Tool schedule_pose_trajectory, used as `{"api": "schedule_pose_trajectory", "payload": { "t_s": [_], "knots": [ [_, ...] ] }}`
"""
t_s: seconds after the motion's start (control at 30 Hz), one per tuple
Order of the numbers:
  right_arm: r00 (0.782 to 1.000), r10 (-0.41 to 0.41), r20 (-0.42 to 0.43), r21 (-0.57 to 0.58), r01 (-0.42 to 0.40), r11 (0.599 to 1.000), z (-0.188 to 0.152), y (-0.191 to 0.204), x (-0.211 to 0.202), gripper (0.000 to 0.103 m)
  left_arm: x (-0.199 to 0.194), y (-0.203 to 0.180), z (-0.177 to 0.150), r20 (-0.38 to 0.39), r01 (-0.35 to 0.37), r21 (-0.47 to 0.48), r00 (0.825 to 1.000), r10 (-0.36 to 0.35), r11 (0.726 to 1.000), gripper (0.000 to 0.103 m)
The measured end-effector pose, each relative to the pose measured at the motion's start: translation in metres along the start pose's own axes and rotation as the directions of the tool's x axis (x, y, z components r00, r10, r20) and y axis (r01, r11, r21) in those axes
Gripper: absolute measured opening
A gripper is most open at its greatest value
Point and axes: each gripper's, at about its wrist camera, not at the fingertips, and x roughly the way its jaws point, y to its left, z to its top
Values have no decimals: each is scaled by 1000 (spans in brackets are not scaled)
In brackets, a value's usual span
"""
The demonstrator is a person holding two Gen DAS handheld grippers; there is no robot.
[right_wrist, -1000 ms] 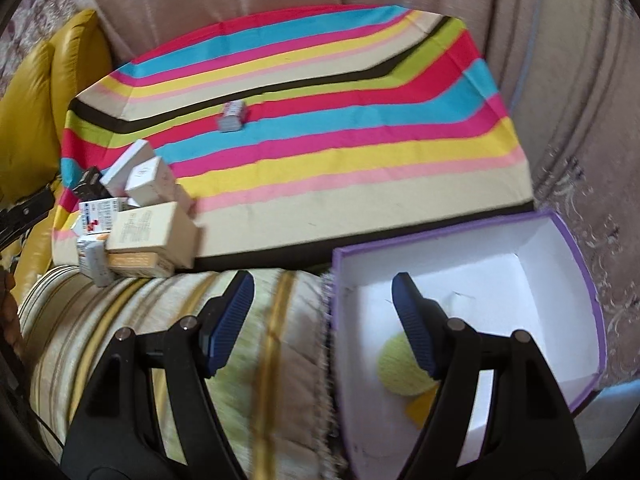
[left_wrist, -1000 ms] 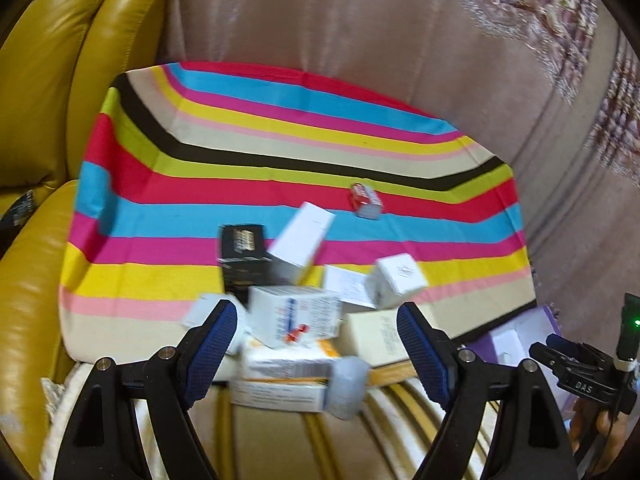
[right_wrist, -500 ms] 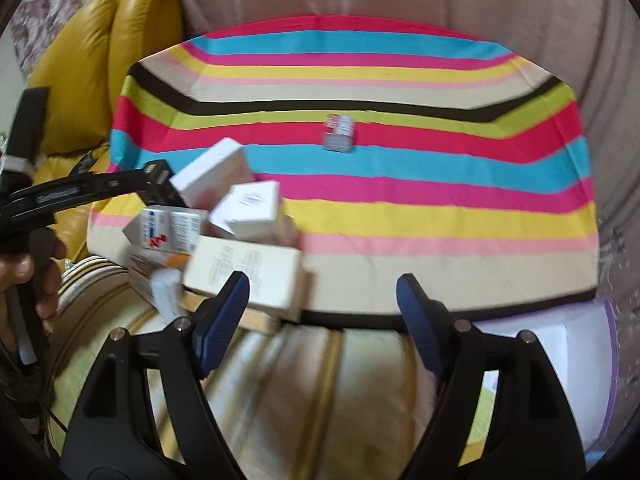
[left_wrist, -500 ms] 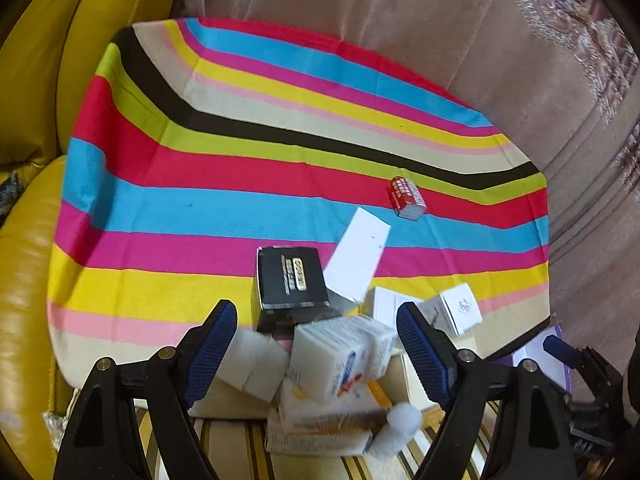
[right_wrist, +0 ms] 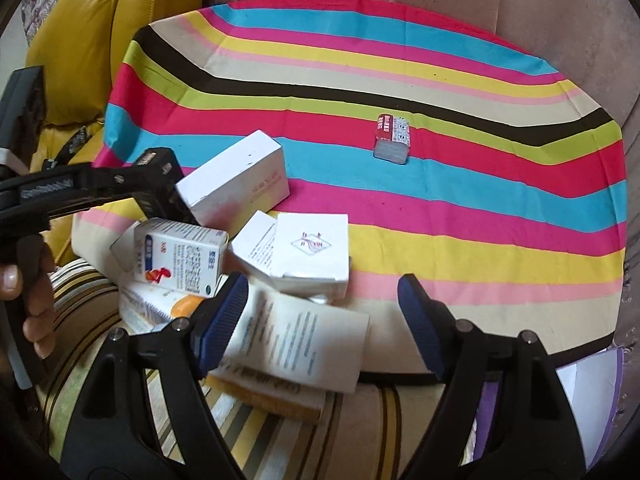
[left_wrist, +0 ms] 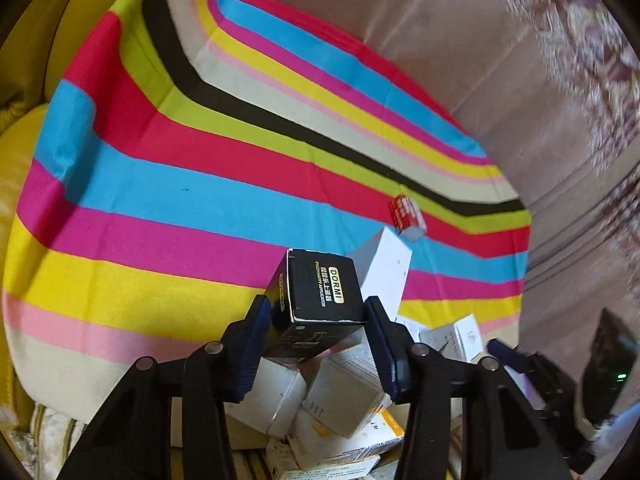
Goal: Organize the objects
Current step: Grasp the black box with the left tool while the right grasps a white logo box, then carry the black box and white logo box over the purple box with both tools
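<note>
Change noted: left hand-held gripper (left_wrist: 318, 314) jaws just narrowed from wide onto black box (left_wrist: 320, 294); pads now press both its sides, so we judge first pick secured. Box sits atop box pile (right_wrist: 256, 256) at near edge of striped cloth (left_wrist: 200, 184). Right hand-held gripper (right_wrist: 320, 312) has swung from purple-edged bin (right_wrist: 592, 380) to pile; jaws wide, holding nothing, over cream carton (right_wrist: 296, 344). Small red pack (right_wrist: 392, 136) apart, mid-cloth.
</note>
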Motion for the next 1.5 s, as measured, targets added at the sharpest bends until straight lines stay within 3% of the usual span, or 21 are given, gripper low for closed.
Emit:
{"api": "schedule_pose_trajectory", "payload": {
  "t_s": [0.3,0.5,0.67,1.1,1.3,1.5],
  "knots": [
    [1000,-9,16,27,9,1000,9,-3,10,80,-11,24,-1,95,79,-80,993,-71,994,44],
    [1000,-6,-4,17,6,1000,9,0,19,46,-12,37,3,131,99,-115,988,-84,988,43],
    [999,-11,31,30,10,999,7,-4,13,45,-17,39,3,168,99,-121,983,-77,988,42],
    [996,-33,83,108,24,994,-3,-24,-5,45,-45,22,0,304,-21,-36,952,31,999,42],
    [994,-46,99,126,33,991,-12,-33,-18,45,-61,-6,-7,361,-103,53,929,77,993,42],
    [993,-61,106,164,43,986,-26,-48,-32,45,-76,-39,-17,405,-141,131,911,77,981,42]
  ]
}}
